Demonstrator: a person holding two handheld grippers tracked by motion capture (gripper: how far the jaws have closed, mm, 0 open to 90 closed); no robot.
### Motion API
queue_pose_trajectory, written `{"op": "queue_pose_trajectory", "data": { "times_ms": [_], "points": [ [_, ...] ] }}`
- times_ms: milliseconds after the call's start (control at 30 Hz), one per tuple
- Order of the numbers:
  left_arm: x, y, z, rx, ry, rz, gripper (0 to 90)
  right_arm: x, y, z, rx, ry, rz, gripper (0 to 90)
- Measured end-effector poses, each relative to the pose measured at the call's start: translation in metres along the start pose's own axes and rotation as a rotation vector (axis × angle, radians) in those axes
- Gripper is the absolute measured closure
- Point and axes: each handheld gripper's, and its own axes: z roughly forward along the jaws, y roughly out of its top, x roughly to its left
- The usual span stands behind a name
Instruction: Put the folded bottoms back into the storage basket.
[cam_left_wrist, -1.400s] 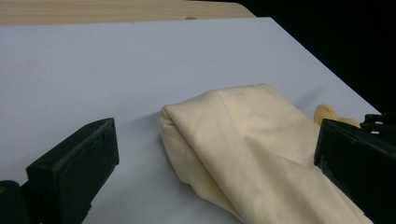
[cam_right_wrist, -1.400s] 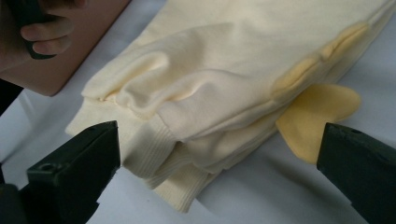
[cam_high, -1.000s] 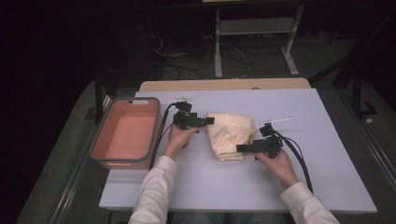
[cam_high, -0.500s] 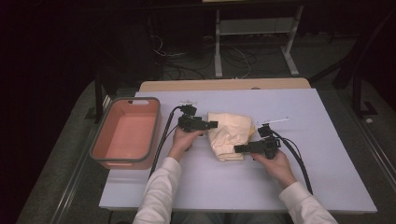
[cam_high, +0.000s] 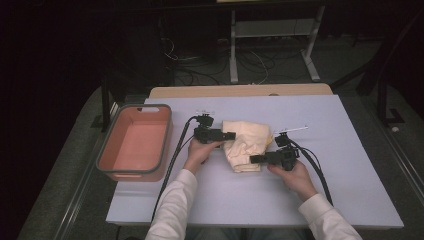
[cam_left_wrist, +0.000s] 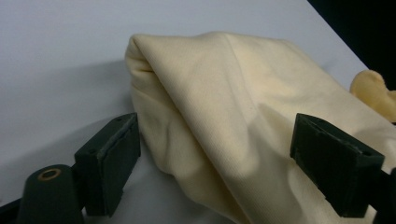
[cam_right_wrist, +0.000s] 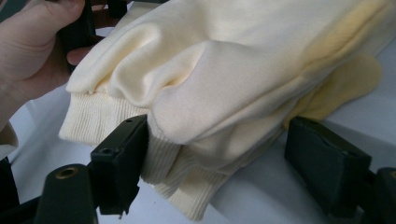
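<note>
currently the folded cream garment (cam_high: 246, 144) lies on the table between both tools, its long axis running away from the person: left gripper (cam_high: 231, 135) and right gripper (cam_high: 254, 159) each straddle an opposite edge, jaws closing but not yet pinching.

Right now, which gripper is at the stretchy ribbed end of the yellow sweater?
The right gripper. Its jaws, which have just been closing, sit around the ribbed cuff of the sweater. The left gripper faces only smooth folded cloth.
</note>
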Motion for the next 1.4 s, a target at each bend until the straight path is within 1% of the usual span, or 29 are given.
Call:
{"op": "queue_pose_trajectory", "data": {
  "times_ms": [67,133,167,233,267,300,333,400,433,467,500,533,567,633,667,700,800,867,967,1133,1400],
  "points": [
    [-0.0007,-0.001,0.002,0.01,0.006,0.005,17.9,0.0001,0.0,0.0002,0.001,-0.001,-0.001,23.4],
    [-0.0018,-0.0014,0.0027,0.003,0.016,0.005,22.6,0.0009,0.0007,0.0011,0.009,0.001,-0.004,25.9],
    [-0.0021,-0.0017,0.0029,-0.002,0.019,0.001,22.6,0.0009,0.0007,0.0011,0.009,0.001,-0.004,25.9],
    [-0.0021,-0.0027,0.003,-0.013,0.025,-0.012,26.2,0.0009,0.001,0.0018,0.013,0.006,-0.001,28.2],
    [-0.0018,-0.0041,0.003,-0.025,0.03,-0.026,30.1,0.0002,0.0012,0.0026,0.02,0.024,0.002,35.0],
    [-0.0018,-0.0041,0.003,-0.025,0.03,-0.026,31.9,-0.0007,0.0011,0.0042,0.026,0.047,0.016,34.9],
    [-0.0018,-0.0046,0.003,-0.03,0.031,-0.031,31.9,-0.0007,0.0011,0.0042,0.026,0.047,0.016,34.9],
    [-0.002,-0.0048,0.0032,-0.029,0.034,-0.037,35.1,-0.0002,0.0015,0.005,0.024,0.042,0.012,35.7],
    [-0.0026,-0.0049,0.0035,-0.028,0.034,-0.043,38.4,-0.0003,0.0019,0.0051,0.027,0.042,0.01,37.0],
    [-0.0028,-0.0049,0.0037,-0.027,0.034,-0.047,38.4,-0.0003,0.0019,0.0051,0.027,0.042,0.01,37.0],
    [-0.0028,-0.0051,0.0042,-0.027,0.031,-0.064,42.4,-0.0001,0.0018,0.0052,0.03,0.042,0.007,38.9],
    [-0.0028,-0.0051,0.0042,-0.027,0.031,-0.064,44.6,-0.0001,0.0018,0.0052,0.03,0.042,0.007,38.9],
    [-0.0026,-0.0052,0.0046,-0.026,0.028,-0.072,44.6,-0.0001,0.0018,0.0055,0.029,0.043,0.004,40.0],
    [-0.0023,-0.0056,0.0054,-0.028,0.022,-0.088,48.8,0.0,0.0016,0.0061,0.029,0.043,-0.005,42.6],
    [-0.0022,-0.0062,0.0067,-0.032,0.014,-0.109,53.5,-0.0001,0.0014,0.0065,0.027,0.043,-0.014,45.0],
    [-0.0022,-0.0062,0.0067,-0.032,0.014,-0.109,54.8,-0.0001,0.0014,0.0065,0.027,0.043,-0.014,45.0],
    [-0.0021,-0.0067,0.0075,-0.032,0.008,-0.121,56.6,-0.0003,0.0012,0.0063,0.028,0.045,-0.02,47.8],
    [-0.0024,-0.0069,0.0079,-0.034,0.009,-0.138,59.2,0.0006,0.0008,0.0059,0.021,0.042,-0.033,50.2],
    [-0.0021,-0.0073,0.0083,-0.038,0.003,-0.159,61.2,0.0019,0.0002,0.0053,0.017,0.035,-0.044,51.3],
    [-0.002,-0.0098,0.0077,-0.066,-0.01,-0.187,67.2,0.0053,-0.0023,0.0039,0.001,0.018,-0.073,52.8],
    [-0.002,-0.0094,0.0063,-0.072,-0.026,-0.19,69.9,0.0073,-0.0024,0.0025,-0.002,0.012,-0.084,53.6]
  ]
}}
